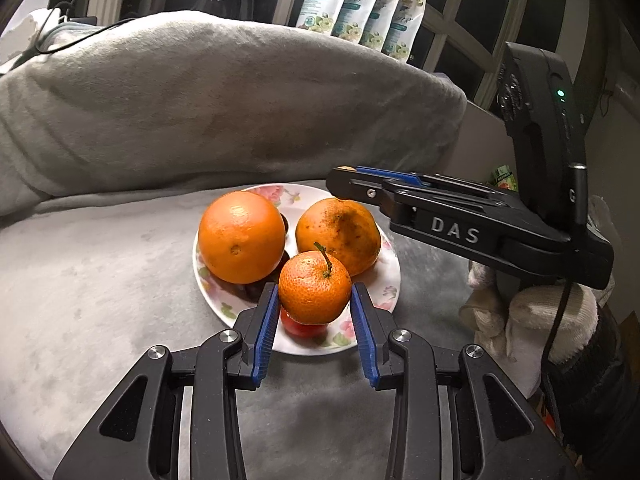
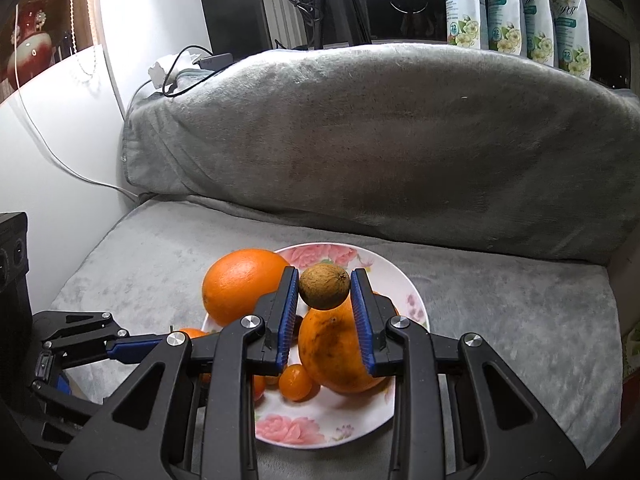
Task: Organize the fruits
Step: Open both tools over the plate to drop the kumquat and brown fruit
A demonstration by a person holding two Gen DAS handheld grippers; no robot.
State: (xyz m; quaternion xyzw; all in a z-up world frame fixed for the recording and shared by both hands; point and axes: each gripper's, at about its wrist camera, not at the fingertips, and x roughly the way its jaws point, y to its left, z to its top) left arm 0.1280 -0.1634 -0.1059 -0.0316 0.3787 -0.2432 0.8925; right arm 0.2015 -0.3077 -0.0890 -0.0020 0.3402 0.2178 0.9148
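Holding a mandarin [image 1: 314, 288] in my left tongs [image 1: 315, 308], a small brown fruit [image 2: 324, 286] in the right tongs [image 2: 325, 312]; both pinched at midline, soft-skinned, bruisable.

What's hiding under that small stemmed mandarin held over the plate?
Directly beneath the small mandarin a red fruit, perhaps a tomato, peeks out on the floral plate. Most of it is covered, so its shape stays unclear.

Both grippers were black with ribbed blue pads and silver screws at the pivots. The right gripper [image 1: 340, 176] bore "DAS" in pale letters, a green light glowing at one o'clock from them, a black cable trailing, and a cream glove [image 1: 532, 320] beneath.
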